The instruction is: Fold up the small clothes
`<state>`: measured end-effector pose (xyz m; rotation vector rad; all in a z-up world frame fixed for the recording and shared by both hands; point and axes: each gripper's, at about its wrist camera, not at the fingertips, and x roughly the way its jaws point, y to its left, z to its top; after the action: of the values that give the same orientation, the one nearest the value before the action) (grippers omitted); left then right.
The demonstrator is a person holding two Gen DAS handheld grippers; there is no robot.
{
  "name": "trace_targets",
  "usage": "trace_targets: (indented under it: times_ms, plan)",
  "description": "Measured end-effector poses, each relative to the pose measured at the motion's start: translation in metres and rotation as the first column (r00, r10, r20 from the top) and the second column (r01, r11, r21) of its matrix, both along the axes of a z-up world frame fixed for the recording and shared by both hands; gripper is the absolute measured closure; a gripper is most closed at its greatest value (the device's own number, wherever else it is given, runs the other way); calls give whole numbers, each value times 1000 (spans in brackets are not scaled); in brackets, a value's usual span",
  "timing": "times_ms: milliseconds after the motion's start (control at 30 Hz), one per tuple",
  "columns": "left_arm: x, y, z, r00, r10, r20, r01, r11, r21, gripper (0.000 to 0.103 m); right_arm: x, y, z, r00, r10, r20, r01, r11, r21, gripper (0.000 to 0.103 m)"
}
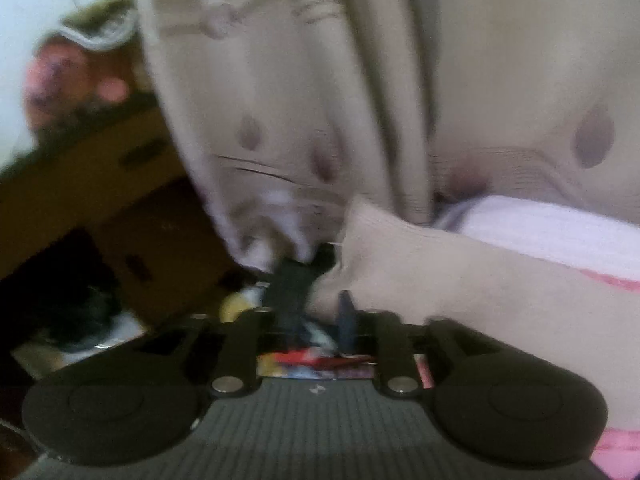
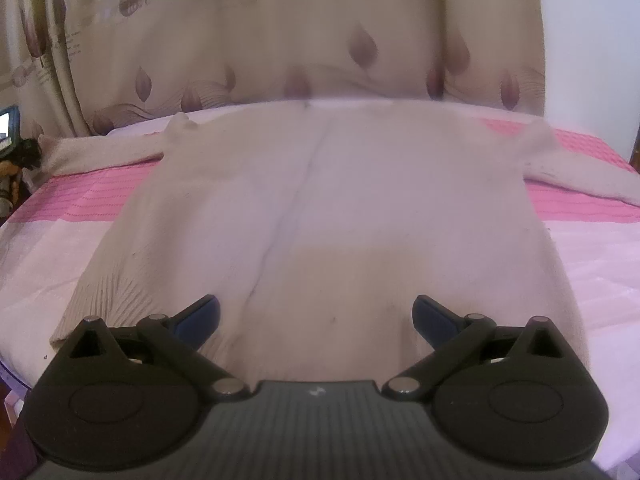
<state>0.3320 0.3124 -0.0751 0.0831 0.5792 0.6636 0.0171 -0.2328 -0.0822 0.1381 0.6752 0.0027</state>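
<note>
A cream knit sweater [image 2: 320, 208] lies flat on a pink and white bed cover [image 2: 80, 200], sleeves spread to both sides. My right gripper [image 2: 316, 320] is open, its blue-tipped fingers [image 2: 200, 316] spread just above the sweater's near hem, holding nothing. In the left wrist view my left gripper [image 1: 316, 280] is shut on the end of the sweater's left sleeve [image 1: 420, 280], at the bed's left edge. The view is blurred.
A beige curtain with leaf print [image 2: 280, 40] hangs behind the bed; it also shows in the left wrist view [image 1: 280, 100]. Cardboard boxes [image 1: 120, 184] and clutter sit on the floor left of the bed. A white wall [image 2: 592, 60] stands at the right.
</note>
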Motion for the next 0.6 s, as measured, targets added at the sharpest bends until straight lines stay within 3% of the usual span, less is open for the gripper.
trace_targets:
  times_ms: [67, 100, 200, 267, 333, 400, 467, 533, 600]
  plan:
    - [-20, -5, 7, 998, 16, 55, -15, 1000, -14, 24, -5, -3, 1, 1000, -9, 5, 9, 1000, 3, 0]
    - [-31, -10, 12, 996, -18, 90, 21, 999, -32, 22, -9, -6, 2, 1000, -15, 12, 15, 1000, 8, 0]
    - [-73, -45, 27, 970, -214, 116, 223, 972, -71, 28, -26, -15, 4, 999, -26, 33, 25, 999, 22, 0]
    - [-103, -75, 33, 921, -371, 120, 385, 913, -134, 32, -39, -21, 4, 999, -28, 45, 27, 999, 30, 0]
    - [-142, -114, 36, 829, -547, 117, 559, 803, -207, 35, -49, -26, 2, 998, -38, 50, 37, 999, 32, 0]
    - [-186, -154, 35, 705, -696, 136, 707, 673, -219, 38, -60, -33, 1, 997, -62, 52, 61, 997, 38, 0]
    - [-234, -197, 28, 537, -834, 125, 839, 512, -187, 38, -70, -40, -1, 995, -89, 52, 87, 995, 51, 0]
    - [-271, -231, 20, 398, -913, 87, 913, 384, -140, 38, -79, -46, -2, 993, -105, 53, 102, 993, 67, 0]
    - [-297, -259, 10, 299, -954, 35, 951, 295, -98, 38, -87, -51, -2, 992, -115, 55, 110, 990, 87, 0]
